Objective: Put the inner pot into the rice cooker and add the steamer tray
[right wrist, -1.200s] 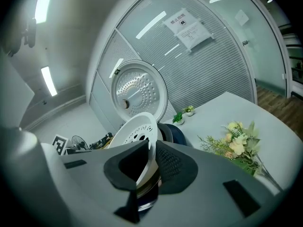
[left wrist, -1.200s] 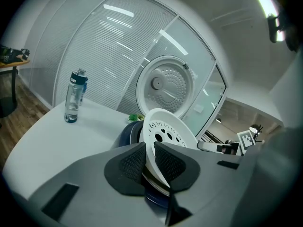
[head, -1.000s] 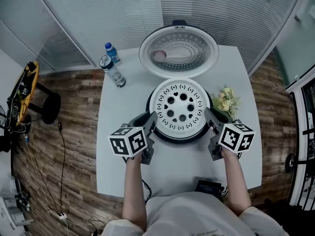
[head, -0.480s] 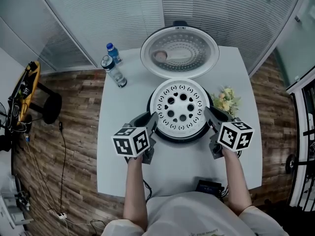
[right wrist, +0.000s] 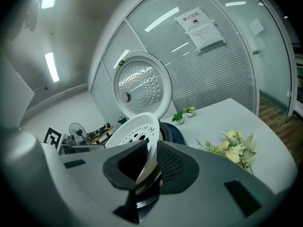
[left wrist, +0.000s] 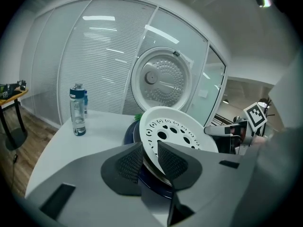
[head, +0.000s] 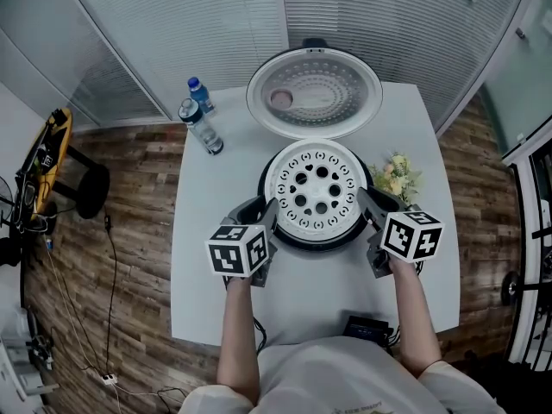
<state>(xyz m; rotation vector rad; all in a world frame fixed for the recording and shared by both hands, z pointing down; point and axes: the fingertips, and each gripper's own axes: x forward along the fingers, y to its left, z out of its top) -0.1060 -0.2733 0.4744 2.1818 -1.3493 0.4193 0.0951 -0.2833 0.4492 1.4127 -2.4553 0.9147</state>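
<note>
Head view showed the white steamer tray point(head: 319, 188) sitting level in the mouth of the dark rice cooker point(head: 289, 241) at the middle of the table point(head: 216, 257), with the open lid point(head: 315, 91) standing behind it on the far side. The tray covered the opening, so the inner pot could not be seen from above.

The tray looked like a thin, stiff plastic disc pierced with holes. It was probably light and rather smooth, so it could tip if held at only one point. Its outer rim was the sensible place to take hold, at two opposite points, left and right, and that was where the tools were.

The left gripper point(head: 266, 212) reached in from the near left, and the tray's left rim ran between its jaws. Those jaws had just been opening, and their pads seemed to have slackened off the edge rather than pinching it.

The right gripper point(head: 366, 201) came in from the near right with the right rim between its jaws. These had eased open only slightly, and the rim filled the gap, so they looked to be lightly pinching it.
</note>
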